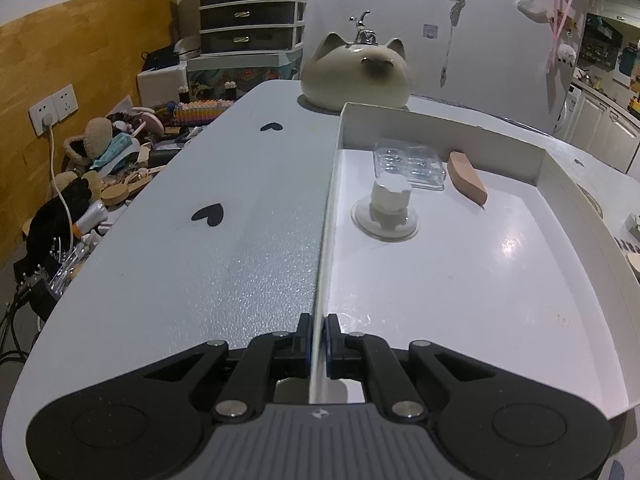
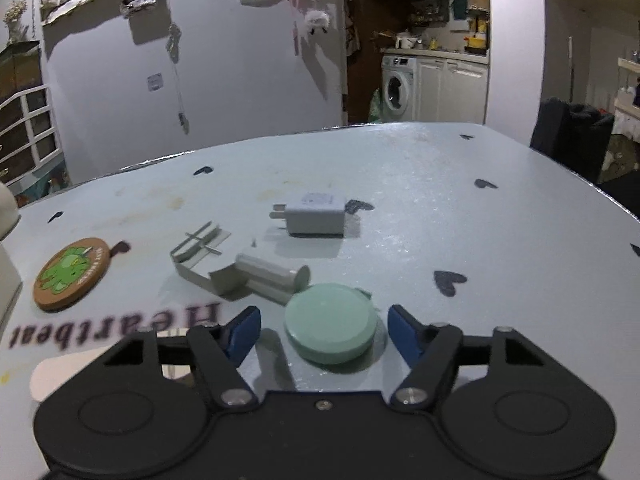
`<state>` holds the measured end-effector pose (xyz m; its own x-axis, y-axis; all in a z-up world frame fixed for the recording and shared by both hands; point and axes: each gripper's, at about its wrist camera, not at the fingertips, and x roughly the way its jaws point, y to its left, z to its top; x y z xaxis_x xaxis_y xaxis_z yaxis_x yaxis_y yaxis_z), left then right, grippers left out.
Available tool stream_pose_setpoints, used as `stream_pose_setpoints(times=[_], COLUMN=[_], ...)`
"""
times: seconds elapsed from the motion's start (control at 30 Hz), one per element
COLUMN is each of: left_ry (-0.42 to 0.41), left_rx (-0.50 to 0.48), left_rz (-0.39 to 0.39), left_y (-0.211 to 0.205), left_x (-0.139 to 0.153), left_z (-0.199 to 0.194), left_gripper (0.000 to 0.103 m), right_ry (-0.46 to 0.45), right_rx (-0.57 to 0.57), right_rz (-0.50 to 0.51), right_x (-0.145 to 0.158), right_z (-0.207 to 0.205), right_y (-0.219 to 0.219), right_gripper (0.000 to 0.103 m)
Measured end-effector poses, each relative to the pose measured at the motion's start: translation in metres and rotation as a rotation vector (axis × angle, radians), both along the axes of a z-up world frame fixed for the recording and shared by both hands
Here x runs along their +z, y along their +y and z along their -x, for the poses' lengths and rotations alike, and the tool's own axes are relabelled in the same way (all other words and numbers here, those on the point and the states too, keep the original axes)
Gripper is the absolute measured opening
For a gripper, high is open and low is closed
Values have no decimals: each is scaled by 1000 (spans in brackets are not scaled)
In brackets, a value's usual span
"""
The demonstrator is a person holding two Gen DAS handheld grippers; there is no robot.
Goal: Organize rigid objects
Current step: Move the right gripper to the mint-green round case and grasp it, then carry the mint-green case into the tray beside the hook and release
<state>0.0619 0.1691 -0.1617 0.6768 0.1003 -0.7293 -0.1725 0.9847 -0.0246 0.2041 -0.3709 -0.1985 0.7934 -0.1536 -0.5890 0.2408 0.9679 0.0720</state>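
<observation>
My left gripper [image 1: 319, 340] is shut on the left wall of a white tray [image 1: 326, 216]. In the tray stand a white suction knob [image 1: 386, 210], a clear plastic blister pack [image 1: 410, 164] and a tan wedge [image 1: 466, 178]. My right gripper [image 2: 324, 330] is open, its blue-tipped fingers [image 2: 243, 332] on either side of a mint-green round disc [image 2: 331, 327] that lies on the table. Beyond the disc lie a white tube [image 2: 272, 274], a folded metal bracket [image 2: 200, 256], a white plug charger [image 2: 316, 214] and a round coaster with a green print [image 2: 70, 274].
A cat-shaped ceramic pot [image 1: 356, 76] stands behind the tray. The grey tabletop [image 1: 200, 240] bears black heart marks. Left of the table lies a clutter of toys and cables [image 1: 100, 168]. A drawer unit [image 1: 252, 12] stands at the back.
</observation>
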Motion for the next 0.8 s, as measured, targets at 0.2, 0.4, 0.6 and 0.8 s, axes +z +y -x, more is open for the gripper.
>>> stream_pose_setpoints(times=[0.2, 0.4, 0.6, 0.8], left_ry=[-5, -8, -15, -22], left_rx=[-10, -2, 10, 13], left_rz=[-1, 2, -4, -2], left_y=[0, 1, -1, -1], left_x=[0, 0, -1, -2], left_z=[1, 1, 2, 4], left_gripper=[5, 5, 5, 6], right_ry=[-16, -21, -115, -182], right_rx=[-23, -45, 71, 345], right_rz=[-29, -33, -102, -183], right_x=[0, 3, 25, 49], right_z=[1, 19, 51, 67], right_y=[-8, -5, 31, 106], right_gripper=[51, 50, 50, 50])
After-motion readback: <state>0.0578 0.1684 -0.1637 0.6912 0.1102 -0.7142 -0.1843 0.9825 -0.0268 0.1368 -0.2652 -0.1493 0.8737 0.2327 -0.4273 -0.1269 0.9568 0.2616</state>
